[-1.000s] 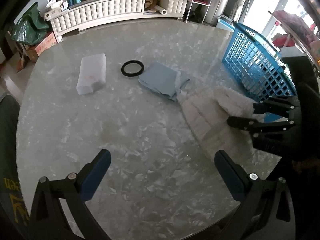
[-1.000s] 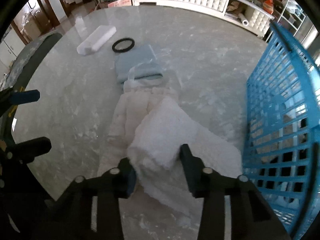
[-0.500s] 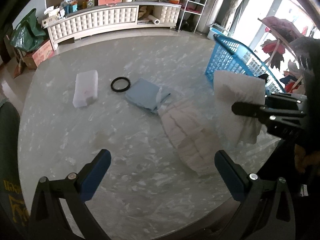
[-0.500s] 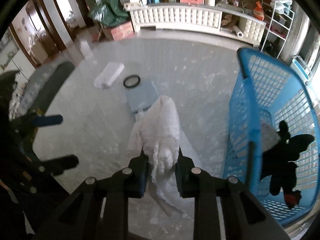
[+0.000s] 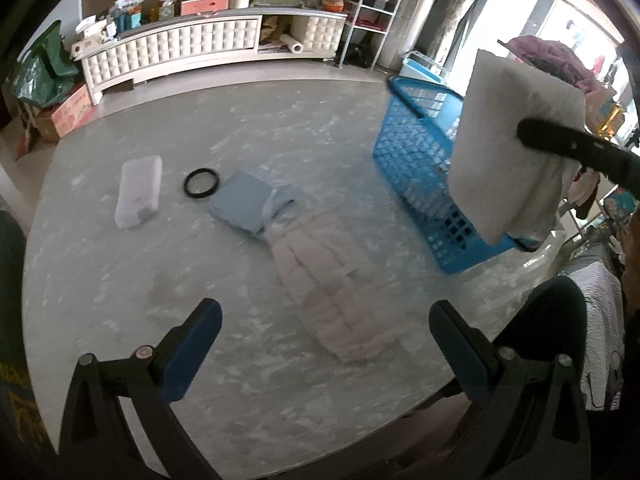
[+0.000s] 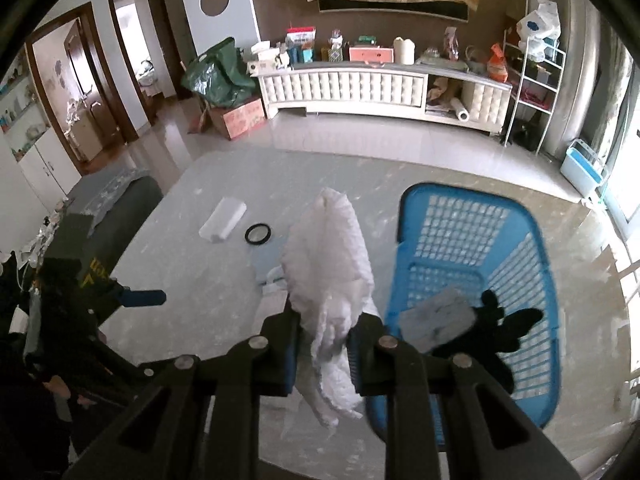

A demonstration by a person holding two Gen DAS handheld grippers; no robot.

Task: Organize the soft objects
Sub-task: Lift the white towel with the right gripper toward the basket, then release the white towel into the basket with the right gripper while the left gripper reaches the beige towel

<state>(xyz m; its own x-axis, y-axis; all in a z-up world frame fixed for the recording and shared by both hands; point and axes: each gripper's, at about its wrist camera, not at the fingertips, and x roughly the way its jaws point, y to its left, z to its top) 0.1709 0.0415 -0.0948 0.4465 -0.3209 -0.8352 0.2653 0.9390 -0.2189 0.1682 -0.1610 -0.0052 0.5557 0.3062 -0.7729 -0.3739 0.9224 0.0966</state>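
While the white towel (image 6: 328, 264) hangs clear of the table (image 5: 160, 272), it is pinched between the pads of the right gripper (image 6: 323, 344), whose jaws are closing tighter on the cloth; folds bunch above the pads and a loose tail droops below them. Seen from the left wrist view, the same towel (image 5: 508, 152) is held up in front of the blue basket (image 5: 416, 152), with one black finger of the right gripper crossing its upper edge. Just to the right of the towel in the right wrist view, the blue basket (image 6: 472, 240) sits on the table and already holds a grey cloth (image 6: 436, 316) and a black soft item (image 6: 496, 332) side by side on its floor. On the table beside the basket lies a long cream ribbed garment (image 5: 328, 280), flat and stretched out, its far end touching a folded light blue cloth (image 5: 244, 204). Just beyond the blue cloth rests a black ring (image 5: 202, 183), and near that a white block (image 5: 138, 190), apart from the ring. Nearest the left camera, the left gripper (image 5: 326, 340) hovers over the table's near side with its blue-padded fingers (image 5: 192, 344) spread wide and nothing between them. Behind the table stands a long white tufted cabinet (image 6: 352, 88) crowded with boxes and bottles.
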